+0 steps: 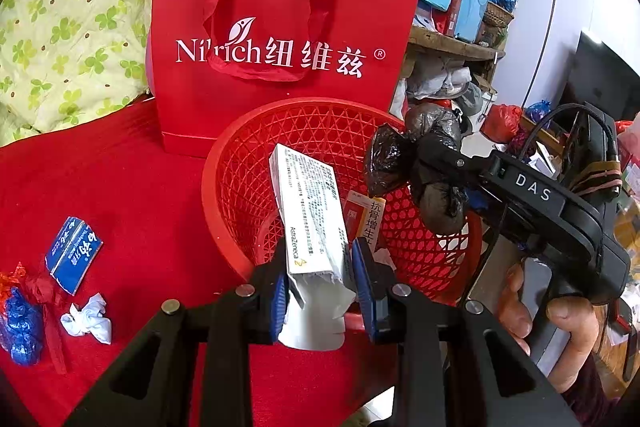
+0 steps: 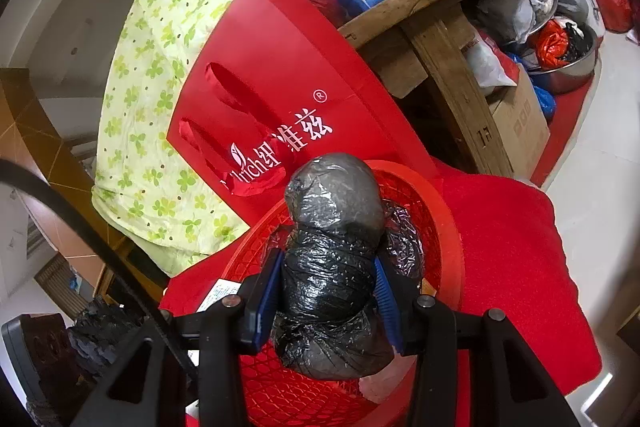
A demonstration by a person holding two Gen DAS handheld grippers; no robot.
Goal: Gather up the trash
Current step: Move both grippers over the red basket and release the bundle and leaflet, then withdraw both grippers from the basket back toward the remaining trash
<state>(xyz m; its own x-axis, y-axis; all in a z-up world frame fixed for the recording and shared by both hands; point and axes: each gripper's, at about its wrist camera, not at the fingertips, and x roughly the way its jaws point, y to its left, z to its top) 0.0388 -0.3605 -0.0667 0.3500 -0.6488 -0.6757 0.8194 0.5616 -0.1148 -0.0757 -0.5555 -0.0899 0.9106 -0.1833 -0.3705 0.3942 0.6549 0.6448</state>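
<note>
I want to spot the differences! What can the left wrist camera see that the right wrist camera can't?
Only the left wrist view: the white medicine box in the left tool, and scraps on the red cloth. Only the right wrist view: a cardboard box on the floor. Both: the red basket, red paper bag, and black bag bundle in the right tool.

The red basket [image 1: 248,163] stands open at the top, but both loads crowd it — the white carton [image 1: 308,215] and the black plastic bundle [image 2: 334,267] hang over its mouth. Behind, the red paper bag [image 1: 280,39] walls off the far side. Left of it the red cloth [image 1: 120,187] lies mostly bare, apart from a blue wrapper [image 1: 74,253] and what seem to be crumpled scraps [image 1: 86,319].
</note>
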